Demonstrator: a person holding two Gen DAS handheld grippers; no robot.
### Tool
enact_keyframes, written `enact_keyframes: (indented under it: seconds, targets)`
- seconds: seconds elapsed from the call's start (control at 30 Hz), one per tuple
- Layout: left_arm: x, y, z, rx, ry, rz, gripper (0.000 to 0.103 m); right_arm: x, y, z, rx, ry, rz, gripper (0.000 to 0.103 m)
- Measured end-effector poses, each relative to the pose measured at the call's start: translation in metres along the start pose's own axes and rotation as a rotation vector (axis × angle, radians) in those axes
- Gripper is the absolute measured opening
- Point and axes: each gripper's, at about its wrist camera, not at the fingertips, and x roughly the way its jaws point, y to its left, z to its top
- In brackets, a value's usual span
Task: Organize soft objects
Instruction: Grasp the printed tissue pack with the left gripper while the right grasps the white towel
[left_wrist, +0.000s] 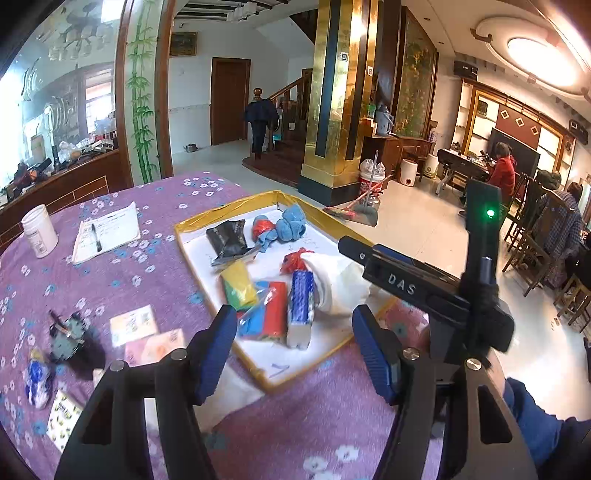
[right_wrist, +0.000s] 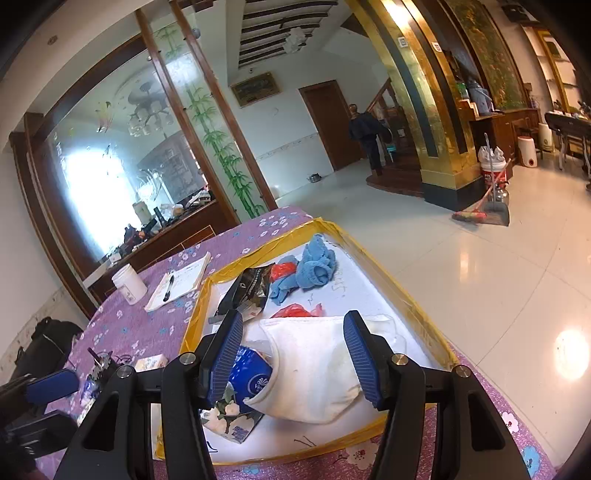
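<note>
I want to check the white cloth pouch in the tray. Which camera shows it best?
The right wrist view: the white cloth pouch fills the centre between the open right tongs, its opening visible. The left wrist view shows the pouch smaller, partly behind the other tool.

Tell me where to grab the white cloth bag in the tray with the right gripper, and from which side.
Take the white cloth bag across its plump middle, coming straight down from the near side, where the right gripper already straddles it with open jaws. It lies flat, its open mouth facing left around the blue packet, so gripping mid-body avoids the packet.
</note>
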Motion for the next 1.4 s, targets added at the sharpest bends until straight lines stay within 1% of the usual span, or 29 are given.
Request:
enact_keyframes:
  seconds: [0.13, 0.2, 0.27, 0.3, 0.47, 0.53, 0.57, 0.67, 0.7, 0.77, 0.8, 0.87, 0.9, 0.93, 1.0, 1.03, 1.1, 1.13, 1.17, 1.2, 1.27, 1.37, 1.4]
  targets:
    - [-0.022, 0.019, -0.016, -0.008, -0.002, 0.036, 0.064, -0.001, 0.01, -0.003, -0.031, 0.006, 0.017, 0.061]
    - [-0.034, 0.031, -0.026, -0.019, -0.006, 0.054, 0.065, -0.002, 0.018, -0.006, -0.039, 0.03, 0.056, 0.061]
    - [-0.045, 0.048, -0.038, -0.035, -0.005, 0.083, 0.068, -0.003, 0.03, -0.01, -0.047, 0.062, 0.108, 0.062]
    - [-0.05, 0.056, -0.043, -0.045, -0.005, 0.1, 0.07, -0.003, 0.04, -0.013, -0.064, 0.091, 0.141, 0.062]
    - [-0.071, 0.118, -0.073, -0.135, 0.025, 0.209, 0.07, -0.003, 0.094, -0.03, -0.168, 0.202, 0.304, 0.063]
    - [-0.077, 0.144, -0.083, -0.18, 0.04, 0.261, 0.073, -0.004, 0.11, -0.037, -0.196, 0.222, 0.346, 0.065]
    - [-0.078, 0.156, -0.086, -0.197, 0.059, 0.279, 0.077, -0.004, 0.117, -0.042, -0.209, 0.228, 0.358, 0.067]
    - [-0.072, 0.181, -0.098, -0.221, 0.125, 0.295, 0.079, -0.001, 0.131, -0.054, -0.241, 0.257, 0.383, 0.067]
    - [-0.069, 0.188, -0.1, -0.221, 0.147, 0.303, 0.081, 0.0, 0.135, -0.057, -0.247, 0.266, 0.387, 0.067]
    - [-0.061, 0.196, -0.103, -0.21, 0.181, 0.286, 0.086, 0.002, 0.14, -0.063, -0.258, 0.282, 0.392, 0.067]
    - [-0.059, 0.199, -0.105, -0.208, 0.192, 0.288, 0.087, 0.002, 0.14, -0.064, -0.261, 0.286, 0.393, 0.067]
    - [-0.044, 0.203, -0.107, -0.191, 0.249, 0.303, 0.087, 0.001, 0.141, -0.067, -0.268, 0.294, 0.393, 0.067]
    - [-0.04, 0.205, -0.109, -0.183, 0.262, 0.308, 0.087, 0.001, 0.141, -0.067, -0.269, 0.297, 0.395, 0.067]
    - [-0.033, 0.207, -0.109, -0.174, 0.283, 0.339, 0.087, 0.001, 0.142, -0.068, -0.27, 0.3, 0.397, 0.067]
    - [-0.024, 0.21, -0.11, -0.165, 0.304, 0.355, 0.087, 0.0, 0.143, -0.066, -0.275, 0.306, 0.404, 0.067]
    - [-0.019, 0.211, -0.11, -0.163, 0.306, 0.356, 0.087, 0.002, 0.145, -0.067, -0.282, 0.311, 0.409, 0.068]
    - [-0.014, 0.212, -0.11, -0.162, 0.296, 0.382, 0.087, 0.005, 0.15, -0.068, -0.295, 0.33, 0.418, 0.068]
    - [-0.012, 0.211, -0.11, -0.16, 0.291, 0.386, 0.084, 0.008, 0.152, -0.068, -0.302, 0.346, 0.425, 0.069]
    - [-0.01, 0.21, -0.111, -0.159, 0.286, 0.394, 0.066, 0.01, 0.155, -0.07, -0.308, 0.357, 0.43, 0.07]
    - [-0.008, 0.209, -0.111, -0.157, 0.296, 0.406, 0.061, 0.013, 0.159, -0.071, -0.322, 0.37, 0.432, 0.07]
    - [-0.01, 0.207, -0.11, -0.152, 0.274, 0.416, 0.059, 0.018, 0.166, -0.074, -0.352, 0.392, 0.426, 0.075]
    - [-0.016, 0.208, -0.11, -0.168, 0.242, 0.419, 0.058, 0.025, 0.179, -0.082, -0.402, 0.419, 0.411, 0.078]
    - [-0.018, 0.209, -0.11, -0.179, 0.232, 0.415, 0.058, 0.029, 0.183, -0.085, -0.424, 0.427, 0.394, 0.078]
